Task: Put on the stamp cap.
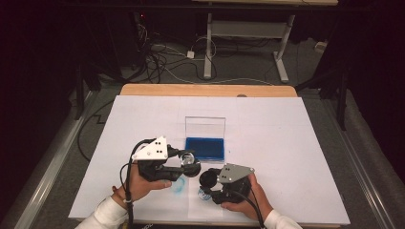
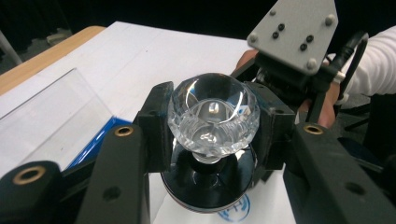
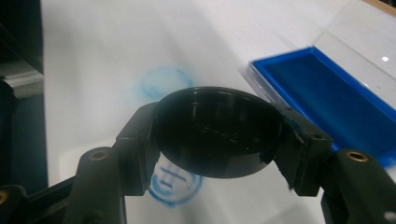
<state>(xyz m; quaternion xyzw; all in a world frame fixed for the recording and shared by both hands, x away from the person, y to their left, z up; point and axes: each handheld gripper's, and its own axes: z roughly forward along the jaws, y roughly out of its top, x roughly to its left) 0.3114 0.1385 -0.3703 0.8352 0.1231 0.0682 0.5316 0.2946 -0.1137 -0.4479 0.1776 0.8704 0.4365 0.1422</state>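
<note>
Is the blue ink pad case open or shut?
Open. The clear lid stands up behind the blue ink pad, leaving the blue surface uncovered; the right gripper view shows it exposed too.

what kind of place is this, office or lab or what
Probably a lab or recording workspace, not a home. A wooden table covered with white paper stands in a dark room, with loose cables on the floor and a height-adjustable desk frame behind. An open blue ink pad lies on the paper.

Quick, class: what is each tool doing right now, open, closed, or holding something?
Left tool: closed on the clear crystal-topped stamp.
Right tool: closed on the round black cap, above the blue stamp marks on the paper.
</note>
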